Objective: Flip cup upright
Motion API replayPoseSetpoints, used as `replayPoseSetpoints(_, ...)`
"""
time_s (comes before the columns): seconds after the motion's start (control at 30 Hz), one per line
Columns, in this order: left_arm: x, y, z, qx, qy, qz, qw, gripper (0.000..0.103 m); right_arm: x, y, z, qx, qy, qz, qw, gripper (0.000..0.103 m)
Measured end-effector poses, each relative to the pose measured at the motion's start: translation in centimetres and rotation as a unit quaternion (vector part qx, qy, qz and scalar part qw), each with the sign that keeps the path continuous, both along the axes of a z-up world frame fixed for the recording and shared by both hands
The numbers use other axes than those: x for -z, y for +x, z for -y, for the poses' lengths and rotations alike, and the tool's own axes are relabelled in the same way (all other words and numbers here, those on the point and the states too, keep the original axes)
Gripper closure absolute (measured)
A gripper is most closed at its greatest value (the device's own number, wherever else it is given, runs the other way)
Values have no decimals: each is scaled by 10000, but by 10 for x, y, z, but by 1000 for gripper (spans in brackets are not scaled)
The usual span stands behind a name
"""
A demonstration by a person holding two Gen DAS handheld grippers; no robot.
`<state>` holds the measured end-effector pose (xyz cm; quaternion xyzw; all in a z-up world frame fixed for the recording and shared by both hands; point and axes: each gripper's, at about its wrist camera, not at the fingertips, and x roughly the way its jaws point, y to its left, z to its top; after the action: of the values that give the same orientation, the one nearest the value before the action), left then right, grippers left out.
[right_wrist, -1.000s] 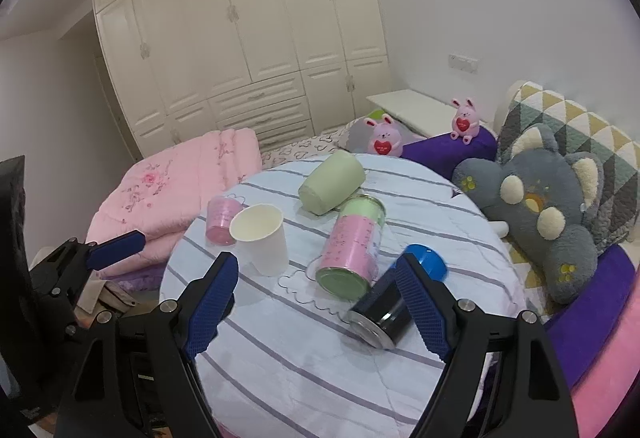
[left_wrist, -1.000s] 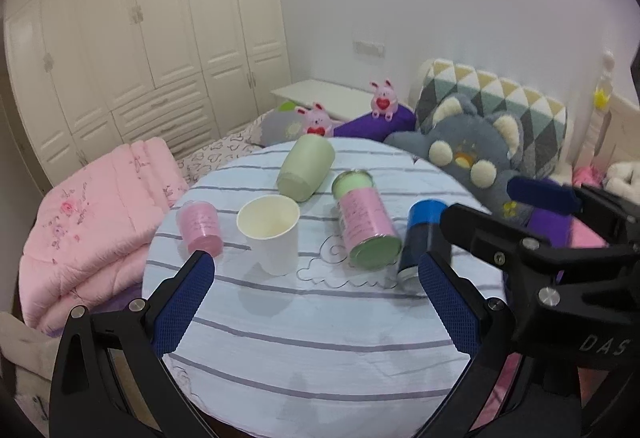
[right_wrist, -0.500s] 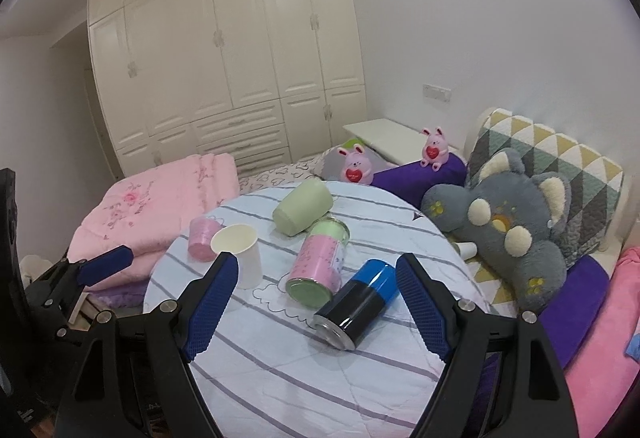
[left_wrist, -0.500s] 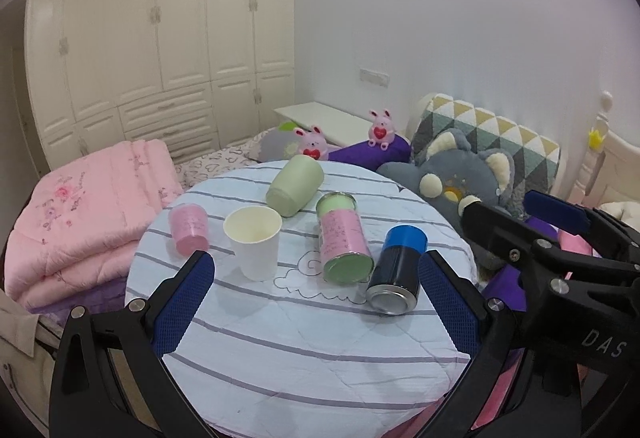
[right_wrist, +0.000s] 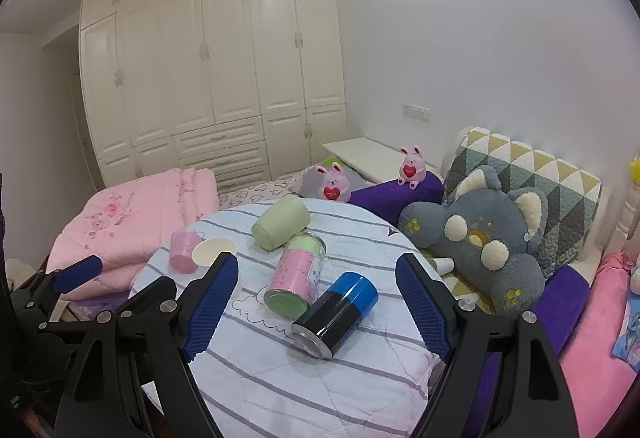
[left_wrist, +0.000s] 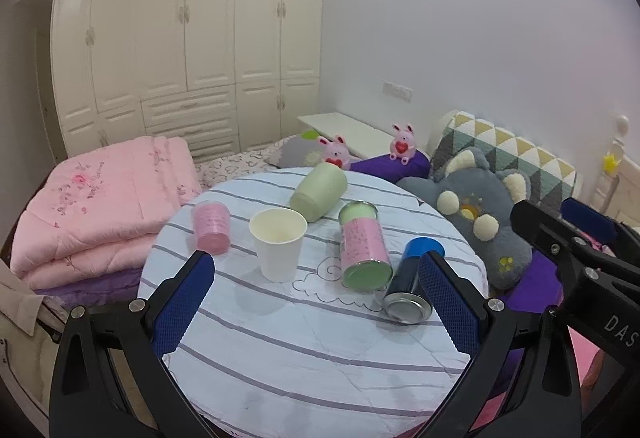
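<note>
Striped cloth covers the round table (left_wrist: 304,342) before us, white with grey lines and a cloud drawing near its middle. From its centre, the white paper cup (left_wrist: 278,244) stands upright at 10 o'clock, the small pink cup (left_wrist: 211,226) mouth down farther at 10, the green cup (left_wrist: 319,191) on its side at 12, the pink and green can (left_wrist: 363,252) lying at 1, and the blue and black can (right_wrist: 335,318) lying at 3. We hold our left gripper (left_wrist: 316,316) and right gripper (right_wrist: 316,312) above the near edge, each with fingers wide apart and empty. Behind the table we see a pink quilt (left_wrist: 100,194), a cream wardrobe (right_wrist: 212,66) and a grey plush cushion (right_wrist: 484,234).
</note>
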<state>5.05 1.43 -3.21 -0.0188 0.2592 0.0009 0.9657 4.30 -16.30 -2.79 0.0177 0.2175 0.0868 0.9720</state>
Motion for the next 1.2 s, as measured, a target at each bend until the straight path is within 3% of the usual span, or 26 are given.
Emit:
replayPoseSetpoints(0.23,1,1,-5,-33,-35,62,10000,0,-4,-5,-1,216,-170,235,9993,21)
replayPoseSetpoints(1.2,2,6,3,44,208,93,9997,0,3,3,-3,290,-255,19,9993,21)
